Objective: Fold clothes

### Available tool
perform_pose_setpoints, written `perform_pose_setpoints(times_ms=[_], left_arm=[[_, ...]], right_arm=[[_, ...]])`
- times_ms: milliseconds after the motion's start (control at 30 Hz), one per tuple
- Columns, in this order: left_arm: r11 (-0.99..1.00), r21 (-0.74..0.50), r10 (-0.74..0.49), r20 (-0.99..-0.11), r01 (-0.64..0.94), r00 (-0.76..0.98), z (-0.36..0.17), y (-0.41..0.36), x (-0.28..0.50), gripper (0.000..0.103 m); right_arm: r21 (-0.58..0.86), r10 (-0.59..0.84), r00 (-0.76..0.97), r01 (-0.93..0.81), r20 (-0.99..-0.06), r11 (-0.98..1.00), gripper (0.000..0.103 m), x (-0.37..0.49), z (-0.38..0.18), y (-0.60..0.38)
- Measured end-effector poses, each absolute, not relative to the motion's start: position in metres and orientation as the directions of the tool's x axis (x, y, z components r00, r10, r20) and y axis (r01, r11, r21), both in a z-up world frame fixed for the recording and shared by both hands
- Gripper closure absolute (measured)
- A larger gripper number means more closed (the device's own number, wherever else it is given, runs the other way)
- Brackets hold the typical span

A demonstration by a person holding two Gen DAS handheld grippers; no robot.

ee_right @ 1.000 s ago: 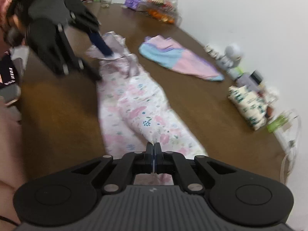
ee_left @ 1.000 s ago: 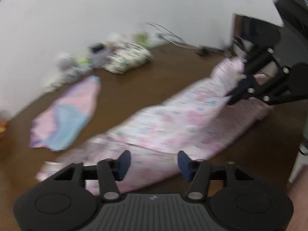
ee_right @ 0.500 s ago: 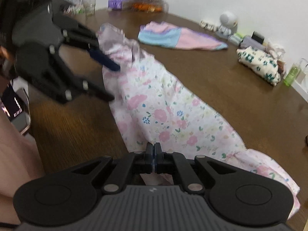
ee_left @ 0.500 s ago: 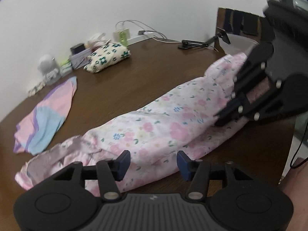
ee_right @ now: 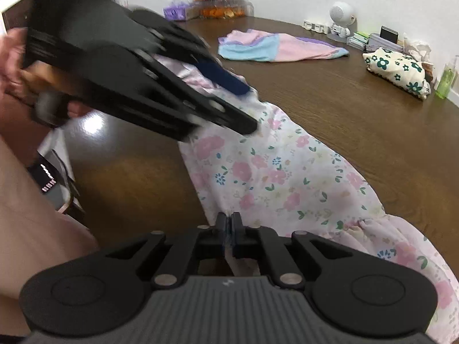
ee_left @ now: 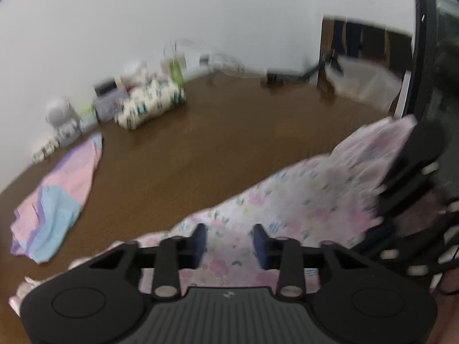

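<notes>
Floral dress pinched in my right gripper at bottom centre; left gripper spread wide, empty. Figured: grab far end, keep fabric taut.

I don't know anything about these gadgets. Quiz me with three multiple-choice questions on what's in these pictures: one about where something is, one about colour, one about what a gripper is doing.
1. Where does the green bottle stand?
A. beside the cream flowered bundle, near the wall
B. on the floral garment
C. in the left gripper

2. Which colours has the flat garment lying farther back on the table?
A. red and black
B. pink, light blue and purple
C. plain white

3. What state is the right gripper in?
A. wide open above the cloth
B. shut on the floral garment
C. holding the bottle

Answers:
1 A: the bottle stands right next to the bundle at the table's far edge.
2 B: those three colours show in both views.
3 B: its jaws meet with pink cloth pinched between them, while the left gripper's jaws stand apart.
</notes>
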State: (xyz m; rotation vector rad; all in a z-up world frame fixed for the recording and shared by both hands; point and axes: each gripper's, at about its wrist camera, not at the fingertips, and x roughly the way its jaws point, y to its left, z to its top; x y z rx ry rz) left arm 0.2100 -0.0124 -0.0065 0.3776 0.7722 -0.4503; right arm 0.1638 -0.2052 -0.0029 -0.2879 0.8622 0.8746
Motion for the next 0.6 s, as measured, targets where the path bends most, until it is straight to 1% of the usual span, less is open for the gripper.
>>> perform_pose_setpoints(times_ms=[33,67,100,133,200,267,300,467,533,600], left_arm=[[0.839,0.158,-0.241,-0.75,0.521,0.616,-0.013,-0.012,0.212,0.075],[0.839,0.152,-0.236,-0.763,0.522,0.602,-0.018,-0.012,0.213,0.075],[0.84,0.147,-0.238,-0.767,0.523,0.597,-0.021,-0.011,0.213,0.075],[0.84,0.142,-0.242,-0.765,0.523,0.597,-0.022,-0.009,0.211,0.076],[0.842,0.134,-0.249,-0.762,0.522,0.597,-0.024,-0.006,0.209,0.076],[0.844,0.132,-0.249,-0.762,0.52,0.598,-0.025,-0.005,0.207,0.076],[0.843,0.135,-0.248,-0.761,0.52,0.599,-0.025,-0.004,0.205,0.076],[0.851,0.122,-0.253,-0.759,0.511,0.601,-0.025,0.001,0.201,0.074],[0.853,0.118,-0.254,-0.758,0.509,0.601,-0.025,0.003,0.2,0.073],[0.855,0.114,-0.255,-0.757,0.506,0.601,-0.025,0.005,0.198,0.072]], right_arm=[[0.14,0.574,0.334,-0.766,-0.748,0.627,0.094,0.161,0.0,-0.209],[0.169,0.597,0.337,-0.755,-0.728,0.633,0.084,0.159,0.004,-0.216],[0.198,0.619,0.363,-0.733,-0.696,0.651,0.072,0.158,0.011,-0.227],[0.228,0.639,0.388,-0.709,-0.664,0.667,0.07,0.157,0.018,-0.239],[0.283,0.667,0.446,-0.661,-0.598,0.695,0.069,0.156,0.031,-0.26],[0.219,0.596,0.564,-0.595,-0.572,0.773,0.069,0.159,0.041,-0.273],[0.169,0.546,0.605,-0.566,-0.58,0.807,0.069,0.161,0.04,-0.275],[0.004,0.385,0.602,-0.536,-0.7,0.844,0.069,0.162,0.007,-0.267],[-0.059,0.328,0.599,-0.534,-0.731,0.844,0.065,0.154,-0.007,-0.265],[-0.1,0.302,0.617,-0.53,-0.727,0.842,0.057,0.15,-0.013,-0.269]])
